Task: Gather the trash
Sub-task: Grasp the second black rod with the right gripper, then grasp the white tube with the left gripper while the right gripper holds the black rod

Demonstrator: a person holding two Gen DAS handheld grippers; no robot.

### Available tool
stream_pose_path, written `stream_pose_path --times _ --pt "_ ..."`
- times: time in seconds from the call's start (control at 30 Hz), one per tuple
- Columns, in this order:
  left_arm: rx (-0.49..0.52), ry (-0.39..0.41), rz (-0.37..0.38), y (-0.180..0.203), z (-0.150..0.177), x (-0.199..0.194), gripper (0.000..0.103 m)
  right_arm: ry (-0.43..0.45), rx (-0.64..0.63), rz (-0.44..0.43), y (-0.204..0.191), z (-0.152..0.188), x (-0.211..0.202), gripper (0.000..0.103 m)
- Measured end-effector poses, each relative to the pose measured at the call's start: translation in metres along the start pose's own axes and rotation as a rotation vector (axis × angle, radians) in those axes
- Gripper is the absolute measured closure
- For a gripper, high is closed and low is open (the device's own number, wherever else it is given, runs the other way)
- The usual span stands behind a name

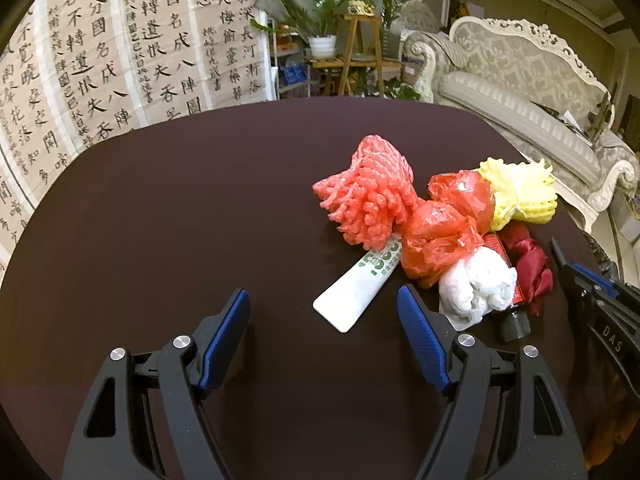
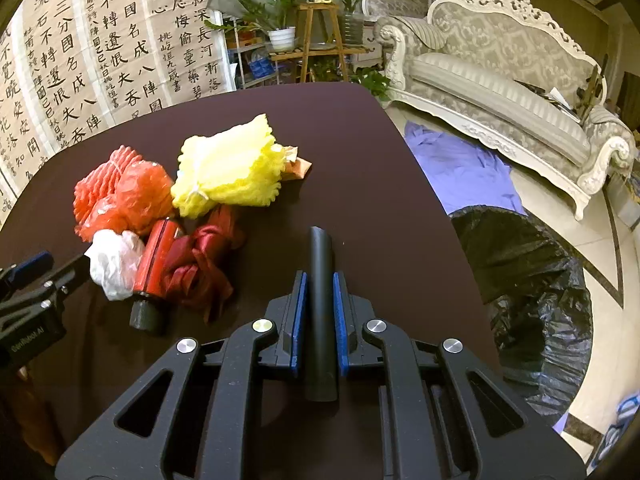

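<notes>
Right gripper (image 2: 320, 292) pinches black tube (image 2: 320, 264); left gripper (image 1: 324, 300) spread over bare dark table (image 1: 180, 208). Trash pile (image 1: 432, 220) lies mid-table. Black bin bag (image 2: 532, 280) on floor beside table; ornate sofa (image 2: 500, 80), calligraphy wall (image 1: 100, 60) behind.

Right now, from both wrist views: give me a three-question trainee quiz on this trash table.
1. True or false: the right gripper is shut on the black tube.
2. Which item lies nearest the open left gripper? A) white toothpaste tube B) yellow foam net C) dark red ribbon
3. Fill in: beside the table, on the floor, stands a bin lined with a black ____.

Key: 1 true; 2 A; 3 bag.
</notes>
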State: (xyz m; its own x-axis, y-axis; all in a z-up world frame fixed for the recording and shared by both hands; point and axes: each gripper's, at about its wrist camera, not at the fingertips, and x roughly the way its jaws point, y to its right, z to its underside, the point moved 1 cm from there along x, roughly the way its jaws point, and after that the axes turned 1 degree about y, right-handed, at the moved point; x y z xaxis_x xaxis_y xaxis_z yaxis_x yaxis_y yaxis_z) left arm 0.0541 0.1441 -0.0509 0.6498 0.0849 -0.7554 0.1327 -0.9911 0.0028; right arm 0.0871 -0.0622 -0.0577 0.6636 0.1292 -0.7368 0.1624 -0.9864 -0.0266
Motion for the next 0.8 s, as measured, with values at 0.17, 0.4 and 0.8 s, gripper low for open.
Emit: stream_pose_path --times 0.17,0.4,0.8 --pt "0.003 -0.035 0.035 -0.001 -0.007 0.013 0.03 0.0 0.0 0.002 0.001 -0.002 0.001 0.09" --pt "0.091 -0.003 0.042 0.01 0.001 0.006 0.066 0.0 -0.001 0.002 0.001 -0.003 0.001 0.09" --pt "0.092 -0.014 0.083 0.001 0.018 -0.012 0.086 0.0 -0.007 0.003 0.0 -0.004 0.002 0.09"
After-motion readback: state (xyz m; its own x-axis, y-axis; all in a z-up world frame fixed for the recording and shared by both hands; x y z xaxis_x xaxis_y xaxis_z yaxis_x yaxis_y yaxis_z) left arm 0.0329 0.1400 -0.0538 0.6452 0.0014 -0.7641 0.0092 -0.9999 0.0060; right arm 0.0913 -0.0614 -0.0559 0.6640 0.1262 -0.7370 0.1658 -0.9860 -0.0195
